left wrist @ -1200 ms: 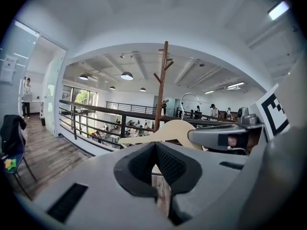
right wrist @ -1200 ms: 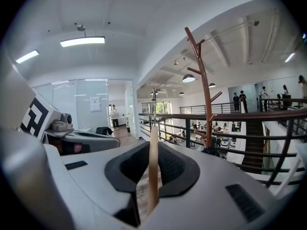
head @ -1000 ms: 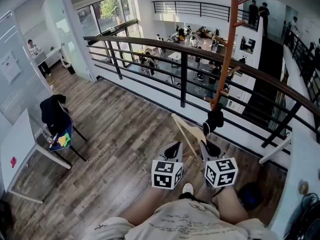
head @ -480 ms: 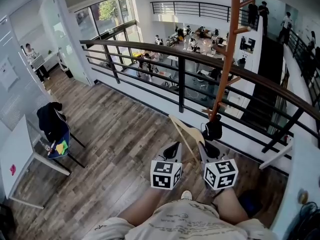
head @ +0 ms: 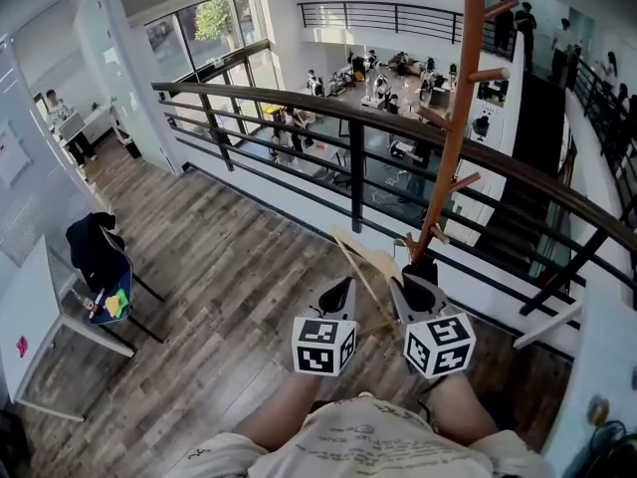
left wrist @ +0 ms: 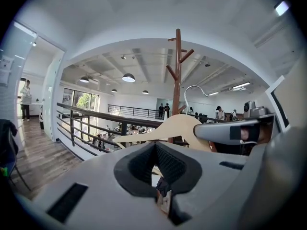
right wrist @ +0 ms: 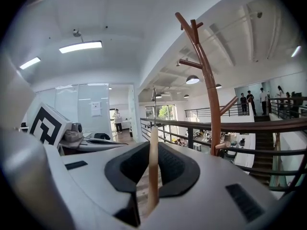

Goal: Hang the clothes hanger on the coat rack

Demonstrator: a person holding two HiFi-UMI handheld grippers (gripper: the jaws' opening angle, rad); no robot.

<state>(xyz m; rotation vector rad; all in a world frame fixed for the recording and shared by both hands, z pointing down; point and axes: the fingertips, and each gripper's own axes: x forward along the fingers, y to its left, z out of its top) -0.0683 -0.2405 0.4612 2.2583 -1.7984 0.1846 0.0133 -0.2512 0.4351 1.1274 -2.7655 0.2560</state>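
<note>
The coat rack [head: 453, 118] is an orange-brown wooden pole with angled pegs, standing just before the railing. A pale wooden hanger [head: 363, 262] is held edge-up by my right gripper [head: 416, 292], whose jaws are shut on one of its arms. In the right gripper view the hanger [right wrist: 153, 166] runs straight between the jaws, its metal hook [right wrist: 154, 97] pointing up, and the coat rack [right wrist: 208, 90] rises just to the right. My left gripper [head: 338, 295] is shut and holds nothing. From the left gripper view the hanger [left wrist: 172, 128] shows in front of the coat rack [left wrist: 178, 66].
A black railing with a dark wooden top rail [head: 348, 118] crosses behind the rack, above a lower floor with people. A chair draped with a dark jacket [head: 95, 252] and a white table [head: 40, 307] stand at left. A white counter [head: 607, 347] lies at right.
Both grippers have moved forward with the hanger towards the coat rack. The foot of the rack now stands right ahead of the right gripper.
</note>
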